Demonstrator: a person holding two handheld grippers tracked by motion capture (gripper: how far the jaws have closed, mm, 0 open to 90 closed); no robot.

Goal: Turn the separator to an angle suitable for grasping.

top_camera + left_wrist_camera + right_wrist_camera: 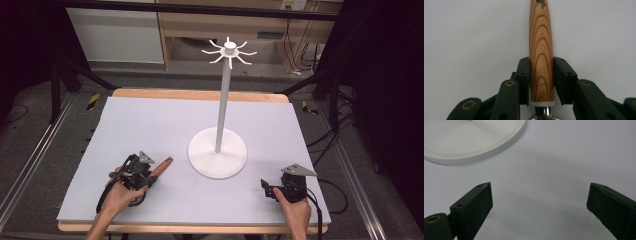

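A utensil with a striped wooden handle (541, 37) lies on the pale table mat, its handle pointing away from me; a white collar and a bit of metal neck show at its near end. My left gripper (541, 62) is shut on the handle, one pad pressed against each side. In the high view the left gripper (151, 176) sits at the front left with the wooden handle (164, 165) sticking out toward the stand. My right gripper (539, 192) is open over bare mat, and in the high view the right gripper (266, 189) rests at the front right.
A white hook stand rises mid-table: round base (200, 157), thin pole (222, 100), a ring of curved hooks (229, 51) at the top. The edge of the base (499, 147) lies just beyond my right gripper. The mat (150, 125) covers a wooden tabletop.
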